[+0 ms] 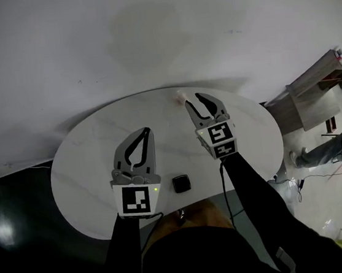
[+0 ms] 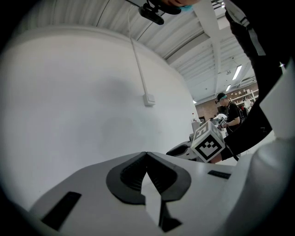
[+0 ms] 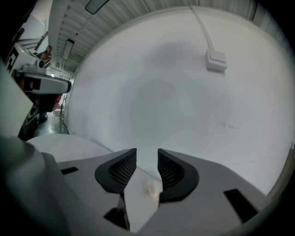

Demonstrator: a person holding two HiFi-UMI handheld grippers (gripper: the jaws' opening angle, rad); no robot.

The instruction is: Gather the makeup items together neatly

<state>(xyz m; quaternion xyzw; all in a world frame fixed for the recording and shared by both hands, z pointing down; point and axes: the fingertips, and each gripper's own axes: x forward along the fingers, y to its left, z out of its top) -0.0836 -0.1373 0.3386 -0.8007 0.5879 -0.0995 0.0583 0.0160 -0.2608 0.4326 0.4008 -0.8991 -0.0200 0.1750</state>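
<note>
A white oval table (image 1: 87,186) stands against a plain white wall (image 1: 145,31) bearing a small wall box (image 3: 215,61) on a conduit, with dark floor (image 1: 17,244) at left and strip lights (image 2: 237,72) on the ribbed ceiling.

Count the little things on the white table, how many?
2. A small black square case lies near the front edge; a tiny pale item sits by the far edge, just ahead of the right gripper. The arms may hide more.

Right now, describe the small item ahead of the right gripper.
On the white oval table, look to the far edge, just beyond the right gripper. It is a tiny pale lump, unlike the black square case at the near edge.
</note>
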